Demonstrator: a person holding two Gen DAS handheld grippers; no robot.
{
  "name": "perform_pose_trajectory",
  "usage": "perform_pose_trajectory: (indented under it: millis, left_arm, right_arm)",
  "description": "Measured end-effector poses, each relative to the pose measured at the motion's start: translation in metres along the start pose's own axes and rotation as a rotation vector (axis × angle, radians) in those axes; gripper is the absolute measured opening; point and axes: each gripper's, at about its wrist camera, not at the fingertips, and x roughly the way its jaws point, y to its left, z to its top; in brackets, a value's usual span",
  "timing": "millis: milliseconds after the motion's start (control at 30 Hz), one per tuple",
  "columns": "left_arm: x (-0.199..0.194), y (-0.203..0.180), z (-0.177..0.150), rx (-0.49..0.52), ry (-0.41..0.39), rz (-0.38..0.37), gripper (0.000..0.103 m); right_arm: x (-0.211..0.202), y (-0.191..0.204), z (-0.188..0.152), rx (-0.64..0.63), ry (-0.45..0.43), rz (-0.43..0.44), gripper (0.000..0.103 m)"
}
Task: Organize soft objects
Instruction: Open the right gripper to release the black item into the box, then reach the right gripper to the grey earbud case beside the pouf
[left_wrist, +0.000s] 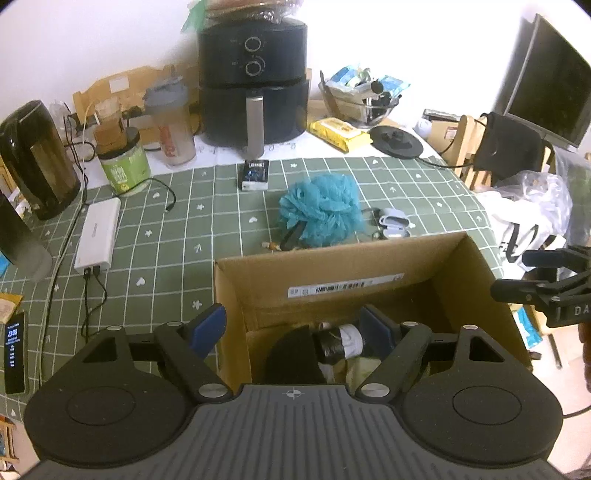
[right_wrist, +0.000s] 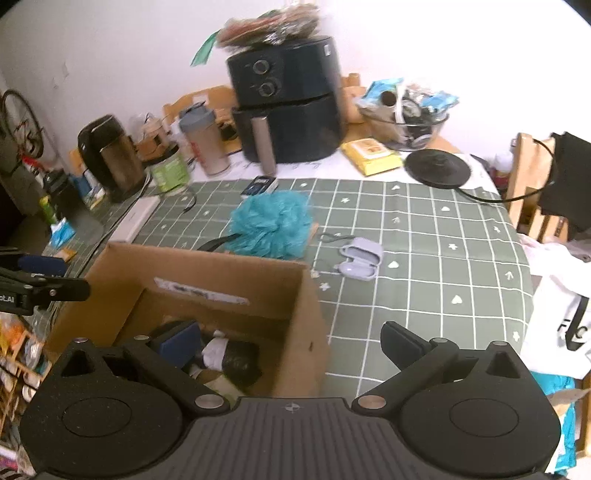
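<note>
Left gripper hangs right over the cardboard box, fingers spread wide with nothing between them — one blue pad outside the box's left wall, the other inside. Below it in the box lies a black-and-white rolled bundle beside a dark rounded item, too dim to name. Right gripper straddles the box's right wall, its jaws at full spread, empty too; its view catches the same bundle from the other side. Beyond the box, the teal bath pouf sits on the green checked tablecloth, touching the box's far edge. The right view shows the lilac earbud case plainly — the left view half hides it behind the box rim. At the back stands the black air fryer.
</note>
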Motion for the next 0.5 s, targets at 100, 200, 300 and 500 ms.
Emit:
perform_pose_trajectory:
  millis: [100,200,300,500]
  left_arm:
    - [-0.001,-0.002,0.003,0.014,-0.009,0.005,0.079]
    - [-0.001,-0.003,0.006,0.031,-0.017,0.016,0.079]
    - [0.002,-0.002,0.01,0.041,-0.022,0.025,0.079]
    - [0.005,0.004,0.018,0.058,-0.049,0.01,0.079]
  right_arm:
    - [-0.002,-0.006,-0.001,0.015,-0.025,-0.019,0.103]
    - [-0.002,-0.012,0.0,0.038,-0.035,-0.03,0.103]
    - [0.0,-0.019,0.003,0.059,-0.027,-0.041,0.103]
    - [0.006,-0.026,0.013,0.054,-0.013,-0.044,0.103]
